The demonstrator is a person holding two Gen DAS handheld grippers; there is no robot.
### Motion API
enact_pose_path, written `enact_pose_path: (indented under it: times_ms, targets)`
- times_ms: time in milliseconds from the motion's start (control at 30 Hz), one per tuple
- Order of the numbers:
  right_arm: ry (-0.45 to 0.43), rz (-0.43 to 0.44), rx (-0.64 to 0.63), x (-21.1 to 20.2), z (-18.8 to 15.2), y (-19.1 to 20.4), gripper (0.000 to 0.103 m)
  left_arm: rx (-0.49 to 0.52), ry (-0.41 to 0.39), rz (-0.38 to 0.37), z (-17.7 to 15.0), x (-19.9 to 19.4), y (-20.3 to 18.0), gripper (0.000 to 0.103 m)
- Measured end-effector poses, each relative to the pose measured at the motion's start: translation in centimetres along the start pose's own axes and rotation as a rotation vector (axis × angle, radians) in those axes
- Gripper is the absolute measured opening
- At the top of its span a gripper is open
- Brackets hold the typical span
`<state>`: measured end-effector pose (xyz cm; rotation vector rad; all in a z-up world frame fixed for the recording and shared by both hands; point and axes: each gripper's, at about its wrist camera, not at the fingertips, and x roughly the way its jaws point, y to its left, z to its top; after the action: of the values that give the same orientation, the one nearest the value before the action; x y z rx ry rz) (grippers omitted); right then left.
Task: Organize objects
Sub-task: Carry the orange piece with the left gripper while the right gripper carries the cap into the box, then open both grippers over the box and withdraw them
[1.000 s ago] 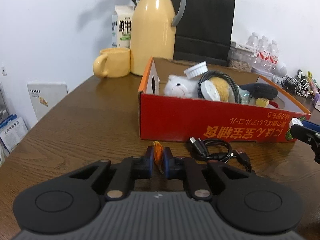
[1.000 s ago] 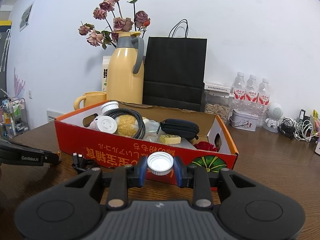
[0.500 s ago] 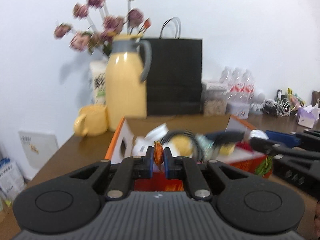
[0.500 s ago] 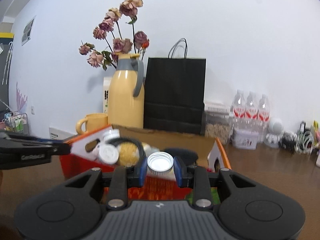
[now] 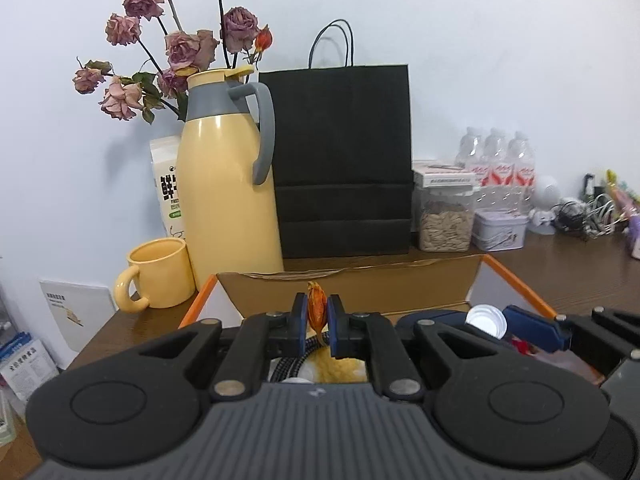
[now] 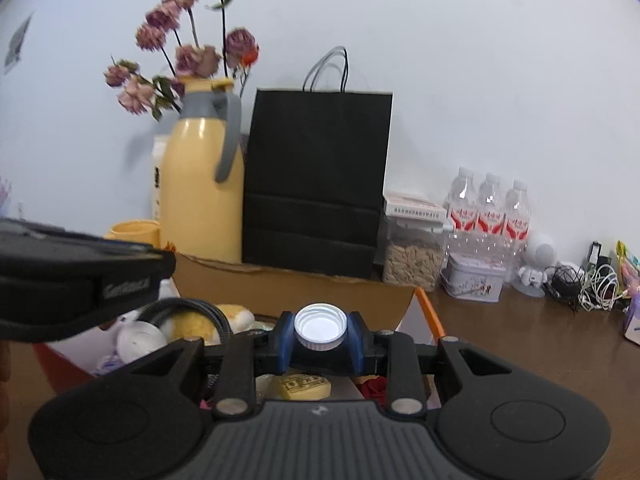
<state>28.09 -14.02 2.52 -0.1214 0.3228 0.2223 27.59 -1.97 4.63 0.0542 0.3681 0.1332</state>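
Observation:
My left gripper [image 5: 318,316] is shut on a small orange dried bud [image 5: 317,309] and holds it above the open red cardboard box [image 5: 440,284]. My right gripper [image 6: 320,330] is shut on a white bottle cap [image 6: 320,326], also over the box [image 6: 320,290]. The cap and right gripper show at the right in the left wrist view [image 5: 486,319]. The left gripper shows at the left in the right wrist view [image 6: 80,276]. Inside the box lie a black coiled cable [image 6: 192,306], a yellow fluffy thing [image 6: 192,324], a white lid [image 6: 140,342] and a yellow block [image 6: 304,388].
Behind the box stand a yellow thermos jug [image 5: 228,184], a yellow mug [image 5: 160,276], a black paper bag [image 5: 344,160], a jar of seeds [image 5: 444,220], a tin [image 5: 500,228] and water bottles [image 5: 496,168]. Dried roses [image 5: 176,44] rise behind the jug.
Both grippers rose from table level in front of the box and moved forward over it, each keeping its object. The two grippers came closer together.

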Motion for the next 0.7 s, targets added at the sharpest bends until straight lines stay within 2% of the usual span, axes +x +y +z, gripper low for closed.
enact_pose_path:
  times_ms: [133, 367, 433, 500, 533, 567, 600, 633, 667, 700]
  targets:
    - [0.005, -0.010, 0.008, 1.2, -0.4, 0.1, 0.027, 0.019, 0.017, 0.010, -0.6, 0.9, -0.1, 0.011]
    - [0.006, -0.011, 0.033, 1.0, -0.2, -0.5, 0.027, 0.028, 0.010, 0.098, -1.1, 1.2, -0.1, 0.014]
    - [0.020, -0.010, 0.037, 1.1, -0.2, -0.7, 0.027, 0.026, 0.007, 0.124, -1.1, 1.0, -0.1, 0.027]
    - [0.028, -0.008, 0.036, 1.1, -0.2, -0.8, 0.029, 0.031, -0.012, 0.162, -1.1, 0.8, -0.1, 0.075]
    - [0.035, -0.009, 0.034, 1.0, -0.2, -0.9, 0.034, 0.039, -0.028, 0.185, -1.1, 0.6, -0.2, 0.086]
    - [0.044, -0.006, 0.031, 1.1, -0.1, -0.9, 0.047, 0.047, -0.045, 0.199, -1.1, 0.4, -0.2, 0.097]
    - [0.049, -0.006, 0.027, 1.0, -0.1, -0.9, 0.055, 0.050, -0.057, 0.207, -1.1, 0.1, -0.2, 0.099]
    - [0.049, -0.012, 0.017, 1.0, -0.1, -0.9, 0.072, 0.049, -0.059, 0.202, -1.0, 0.0, -0.2, 0.099]
    - [0.050, -0.020, 0.008, 1.0, -0.1, -0.9, 0.082, 0.048, -0.056, 0.195, -1.1, -0.1, -0.2, 0.100]
    - [0.051, -0.028, 0.006, 0.9, -0.1, -0.9, 0.085, 0.051, -0.055, 0.193, -1.1, -0.1, -0.3, 0.101]
